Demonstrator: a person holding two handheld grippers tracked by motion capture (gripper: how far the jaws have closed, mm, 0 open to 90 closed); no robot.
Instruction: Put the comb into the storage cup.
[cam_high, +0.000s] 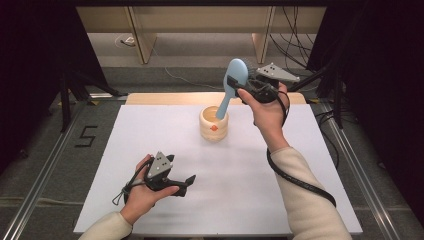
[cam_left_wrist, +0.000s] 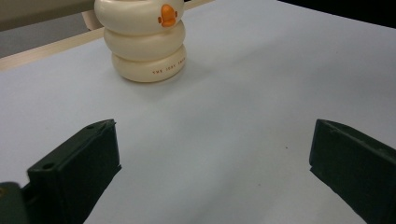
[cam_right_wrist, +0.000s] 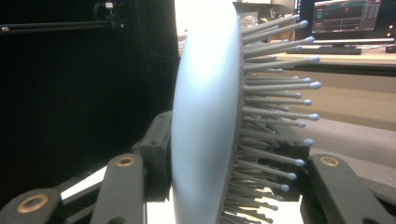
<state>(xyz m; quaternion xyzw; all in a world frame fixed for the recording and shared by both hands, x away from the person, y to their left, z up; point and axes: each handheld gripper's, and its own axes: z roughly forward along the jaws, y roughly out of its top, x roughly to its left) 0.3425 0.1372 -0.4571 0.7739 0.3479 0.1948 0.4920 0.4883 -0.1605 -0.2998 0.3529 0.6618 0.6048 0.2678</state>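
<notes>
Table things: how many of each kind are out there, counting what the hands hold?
Light blue plastic hairbrush: 1
Cream ringed cup with an orange duck bill: 1
Black two-jaw grippers: 2, left gripper and right gripper
Total: 4

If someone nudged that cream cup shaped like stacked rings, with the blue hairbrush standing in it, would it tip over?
Probably not from a light nudge: the cream ringed cup looks squat and sits flat on the white table. It seems rigid, so it would likely slide. The pale blue plastic hairbrush leans out above its rim, which could lever it over, though the right gripper holds the brush head.
</notes>
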